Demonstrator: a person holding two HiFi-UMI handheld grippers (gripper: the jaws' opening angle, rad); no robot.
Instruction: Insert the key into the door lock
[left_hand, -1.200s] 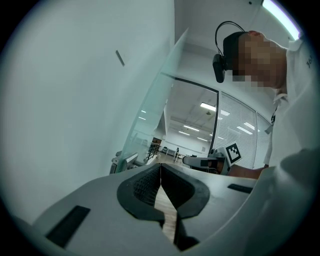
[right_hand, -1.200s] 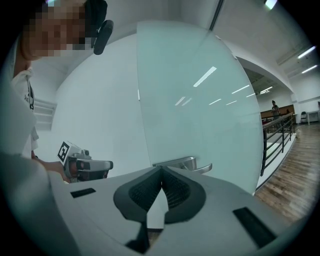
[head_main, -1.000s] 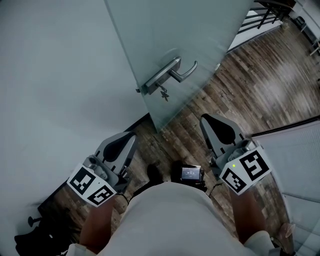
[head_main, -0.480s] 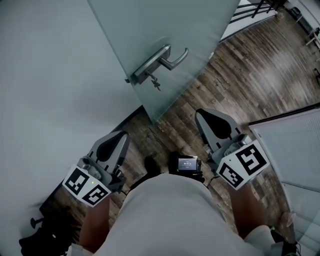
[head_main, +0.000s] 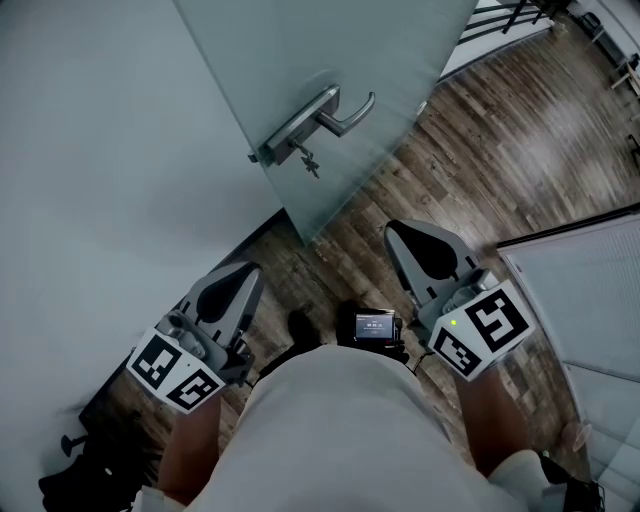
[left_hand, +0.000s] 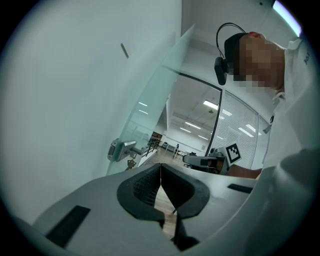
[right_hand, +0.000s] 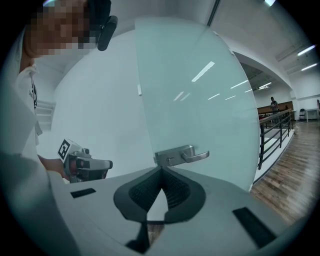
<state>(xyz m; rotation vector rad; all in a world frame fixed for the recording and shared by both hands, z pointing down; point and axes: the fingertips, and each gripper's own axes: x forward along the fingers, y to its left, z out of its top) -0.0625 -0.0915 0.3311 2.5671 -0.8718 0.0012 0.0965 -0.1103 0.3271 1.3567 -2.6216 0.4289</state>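
Holding left gripper and right gripper closed, empty, short of lock; could bat key aside unless opened.

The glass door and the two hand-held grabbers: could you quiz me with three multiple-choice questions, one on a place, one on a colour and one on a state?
1. Where is the key?
A. Hanging below the lock plate, under the lever handle
B. Lying on a table
C. On a wall hook

2. What is the floor like?
A. Grey carpet
B. White tiles
C. Brown wood planks

3. How do the jaws of the left gripper stand?
A. Wide apart
B. Shut, with nothing between them
C. Shut on the key

Answers:
1 A: the head view shows the key dangling just beneath the plate on the glass door.
2 C: brown planks run past the door.
3 B: in the left gripper view the black pads meet with nothing between them.
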